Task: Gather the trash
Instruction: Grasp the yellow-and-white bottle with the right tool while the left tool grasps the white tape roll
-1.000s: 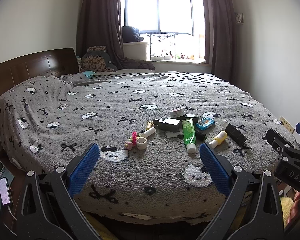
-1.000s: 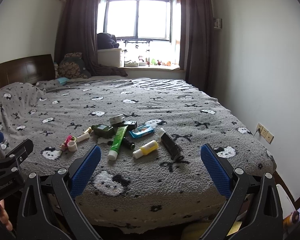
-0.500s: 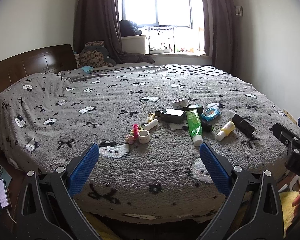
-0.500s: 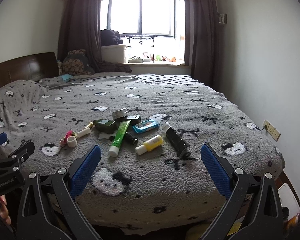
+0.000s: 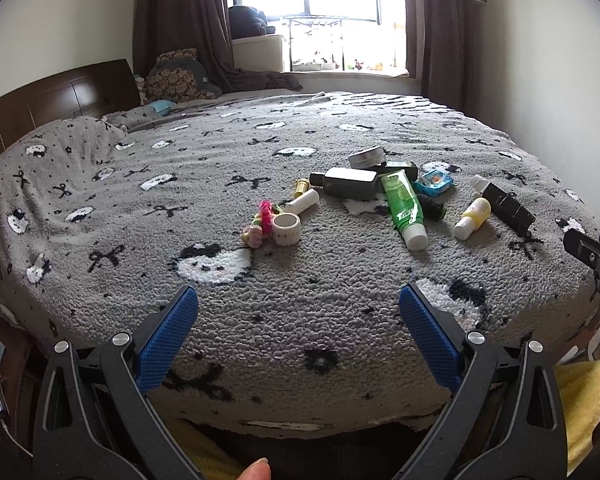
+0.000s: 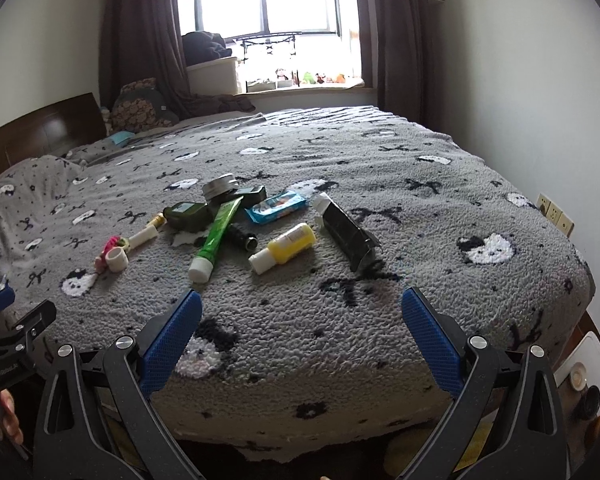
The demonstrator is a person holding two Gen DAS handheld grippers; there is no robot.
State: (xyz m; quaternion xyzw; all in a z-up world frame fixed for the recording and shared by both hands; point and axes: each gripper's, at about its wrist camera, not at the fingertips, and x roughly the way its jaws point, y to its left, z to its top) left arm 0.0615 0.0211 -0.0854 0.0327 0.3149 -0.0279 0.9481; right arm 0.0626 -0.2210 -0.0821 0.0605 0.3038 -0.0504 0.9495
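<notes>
both grippers closer to bed (image 5: 100, 240) edge than 1 s ago; left gripper (image 5: 298, 332), right gripper (image 6: 302, 334) spread wide, empty. green tube (image 6: 217, 236) nearest, nothing collected yet.

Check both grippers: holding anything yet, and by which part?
Nothing held. The left gripper and the right gripper are both open and empty, short of the clutter. The green tube and yellow bottle lie untouched on the bed.

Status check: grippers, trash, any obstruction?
Left gripper open, empty. Right gripper open, empty. Trash pile, green tube nearest, untouched on bed. Nothing blocking.
</notes>
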